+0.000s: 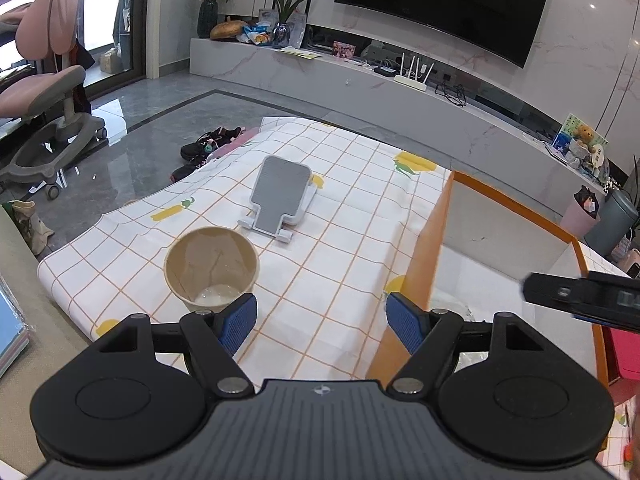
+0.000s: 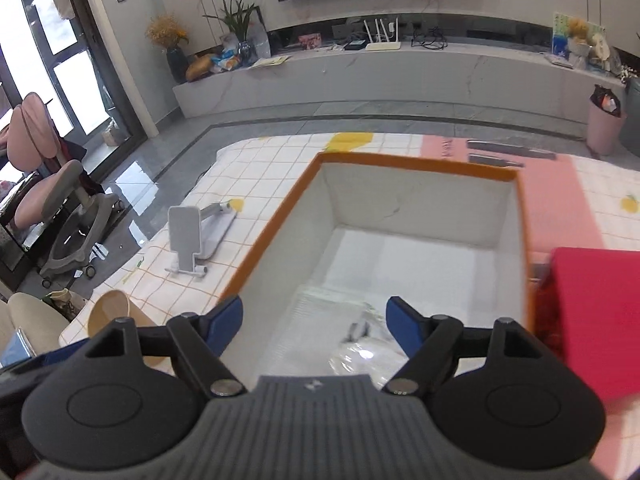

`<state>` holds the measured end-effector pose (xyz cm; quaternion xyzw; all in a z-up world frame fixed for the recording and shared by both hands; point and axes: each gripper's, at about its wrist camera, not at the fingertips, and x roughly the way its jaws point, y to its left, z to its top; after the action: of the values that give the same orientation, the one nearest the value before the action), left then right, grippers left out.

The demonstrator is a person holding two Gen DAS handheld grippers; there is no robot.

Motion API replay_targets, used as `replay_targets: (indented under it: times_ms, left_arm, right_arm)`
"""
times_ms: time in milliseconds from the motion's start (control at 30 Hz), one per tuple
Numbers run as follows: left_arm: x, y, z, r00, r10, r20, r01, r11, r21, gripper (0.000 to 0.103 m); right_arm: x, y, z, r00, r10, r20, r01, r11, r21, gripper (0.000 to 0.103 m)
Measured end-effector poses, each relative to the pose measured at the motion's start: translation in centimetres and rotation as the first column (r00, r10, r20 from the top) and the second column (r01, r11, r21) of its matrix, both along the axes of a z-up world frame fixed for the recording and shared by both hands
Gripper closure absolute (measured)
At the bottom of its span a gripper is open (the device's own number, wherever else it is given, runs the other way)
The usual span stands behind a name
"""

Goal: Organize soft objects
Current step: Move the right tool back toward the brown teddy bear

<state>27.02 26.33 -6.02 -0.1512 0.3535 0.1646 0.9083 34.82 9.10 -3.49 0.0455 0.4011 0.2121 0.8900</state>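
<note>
soft item: clear plastic bag/pouch (image 2: 360,344), crumpled, lies on the floor of the box at its near end, directly under the right claw; contents too blurred to name.
box: orange-rimmed, white inside (image 2: 416,162), open top, sits on the checked cloth; looks like the collection bin for the soft things, hence the bag in it.
right gripper (image 2: 314,322): jaws spread wide, nothing between the blue pads; hangs over the box's near end, tilted down; bag lies loose below it, so probably a drop-off already made.
left gripper (image 1: 322,322): jaws also wide, empty; poised over the cloth between the paper cup and the box's orange wall, holding nothing.
paper cup (image 1: 212,266): brown, upright just beside the left jaw; something pale and glossy at the bottom, possibly another soft item, cannot tell.
phone stand (image 1: 280,196): grey and white, on the cloth beyond the cup, well apart from both claws; hard item, not part of the sort by my reading.
red box (image 2: 592,312): right of the orange box, touching or almost; blurred.
pink mat (image 2: 556,188): behind the box, two grey bars on it.
obstacles: the box's tall orange wall stands between the left claw and the box interior; cup sits close to the left jaw, easy to knock.
progress: at least one item binned; the rest unclear.
</note>
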Motion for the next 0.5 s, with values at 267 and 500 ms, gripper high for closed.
replay_targets:
  times_ms: [267, 500]
  left_arm:
    - [-0.2, -3.7, 1.9, 0.996, -0.079, 0.031, 0.078, 0.997, 0.019, 0.016]
    - [-0.4, -7.9, 2.8, 0.986, -0.146, 0.075, 0.148, 0.989, -0.018, 0.016]
  right_arm:
    - [-3.2, -4.9, 3.9, 0.997, -0.043, 0.07, 0.047, 0.998, -0.051, 0.013]
    - [-6.9, -10.6, 6.4, 0.984, -0.111, 0.139, 0.119, 0.991, -0.056, 0.01]
